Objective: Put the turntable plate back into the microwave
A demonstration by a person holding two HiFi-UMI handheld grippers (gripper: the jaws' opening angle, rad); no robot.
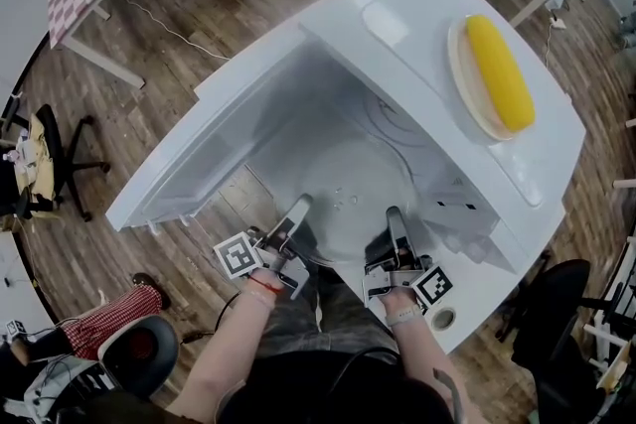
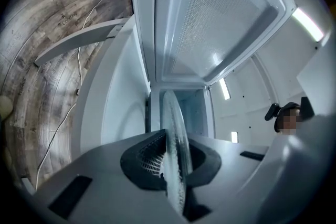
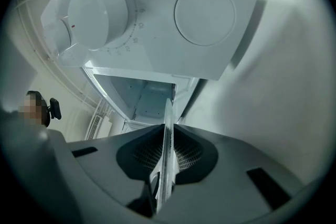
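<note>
Wooden floor (image 1: 189, 25) round the open microwave (image 1: 397, 15); plate (image 1: 363, 179) half inside, left gripper (image 1: 297, 207) and right gripper (image 1: 395, 214) jaws clenched on its near rim. Keep level, slide deeper, centre, then lower gently.

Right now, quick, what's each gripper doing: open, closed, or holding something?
The left gripper is shut on the turntable plate.
The right gripper is shut on the turntable plate too.
</note>
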